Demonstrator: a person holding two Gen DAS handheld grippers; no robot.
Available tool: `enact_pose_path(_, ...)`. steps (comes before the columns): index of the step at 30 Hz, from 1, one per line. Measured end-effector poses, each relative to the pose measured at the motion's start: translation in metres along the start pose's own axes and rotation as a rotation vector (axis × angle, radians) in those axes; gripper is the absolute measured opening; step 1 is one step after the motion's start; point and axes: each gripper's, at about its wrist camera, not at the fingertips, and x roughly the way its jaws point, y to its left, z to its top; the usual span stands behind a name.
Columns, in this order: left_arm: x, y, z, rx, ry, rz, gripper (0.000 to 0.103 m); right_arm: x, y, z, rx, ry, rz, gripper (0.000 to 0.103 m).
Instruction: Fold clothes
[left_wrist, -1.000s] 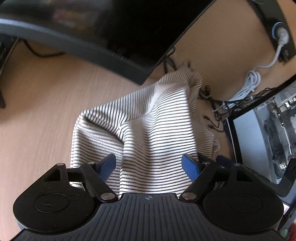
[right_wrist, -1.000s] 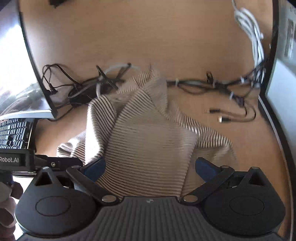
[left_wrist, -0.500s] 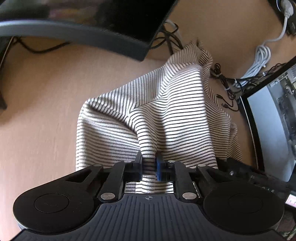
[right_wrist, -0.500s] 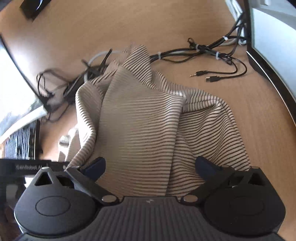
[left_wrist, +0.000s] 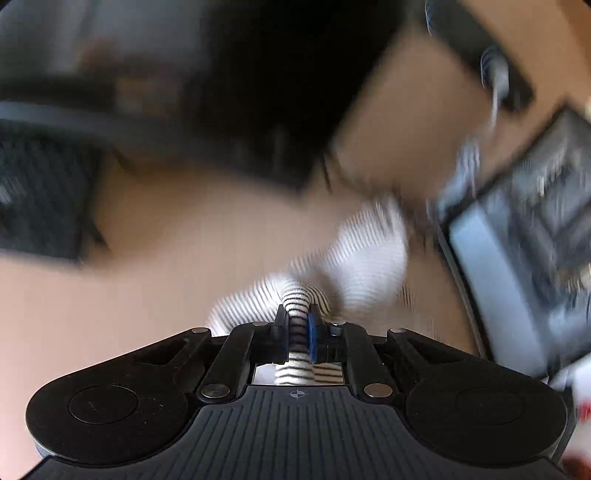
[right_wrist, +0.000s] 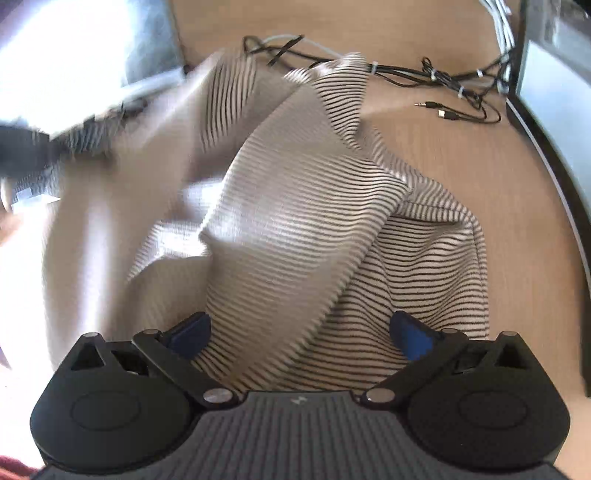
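The left hand-held gripper (left_wrist: 298, 328) is clamped tight on a bunched fold of the striped shirt (left_wrist: 354, 254), the cloth squeezed between its two fingers at the lower centre of the left wrist view. From there the shirt trails away toward the centre right of the frame over the tan wooden table (left_wrist: 155, 266). Most of that view is blurred; a dark monitor (left_wrist: 258, 74) fills the upper part, and a dark case with a pale panel (left_wrist: 517, 240) stands at the right edge.

In the right wrist view the right hand-held gripper (right_wrist: 299, 332) has its blue fingers (right_wrist: 410, 334) spread wide, holding nothing, with the shirt (right_wrist: 295, 221) lying between and beyond them. The cloth is heaped in loose folds across the centre of the frame on the table (right_wrist: 480, 155). Black cables (right_wrist: 436, 77) run along the upper right behind it, with two loose plugs (right_wrist: 439, 110) lying just beside the shirt's far edge.
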Motion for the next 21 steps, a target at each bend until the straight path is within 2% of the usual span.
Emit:
enact_pose_path(2, -0.014, 0.018, 0.018, -0.008, -0.065, 0.040, 0.011, -0.002, 0.007, -0.005, 0.012, -0.006, -0.027, 0.103)
enact_pose_path(6, -0.019, 0.056, 0.030, -0.021, -0.107, 0.125, 0.010, -0.001, 0.014, -0.002, 0.048, 0.012, -0.068, 0.103)
enact_pose_path(8, -0.023, 0.073, 0.031, -0.028, -0.116, 0.146, 0.014, 0.000, 0.016, 0.002, 0.070, 0.030, -0.085, 0.103)
enact_pose_path(10, -0.028, 0.078, 0.027, -0.043, -0.107, 0.136, 0.017, 0.001, 0.018, 0.007, 0.092, 0.049, -0.102, 0.103)
enact_pose_path(12, -0.034, 0.084, 0.023, -0.057, -0.098, 0.126, 0.038, -0.007, 0.018, 0.013, 0.115, 0.021, -0.101, 0.103)
enact_pose_path(14, -0.040, 0.078, 0.011, -0.013, -0.079, 0.102, 0.049, -0.023, 0.027, 0.019, 0.083, -0.063, -0.130, 0.102)
enact_pose_path(16, -0.039, 0.068, -0.004, 0.010, -0.038, 0.053, 0.054, -0.037, 0.047, 0.024, -0.002, -0.131, -0.156, 0.087)
enact_pose_path(17, -0.035, 0.062, -0.012, 0.006, -0.013, 0.024, 0.056, -0.041, 0.058, 0.026, -0.037, -0.144, -0.150, 0.083)
enact_pose_path(19, -0.027, 0.051, -0.028, -0.002, 0.037, -0.035, 0.060, -0.042, 0.078, 0.024, -0.097, -0.129, -0.111, 0.066)
enact_pose_path(21, -0.018, 0.042, -0.045, -0.007, 0.086, -0.090, 0.069, -0.035, 0.100, 0.019, -0.187, -0.078, -0.063, 0.064)
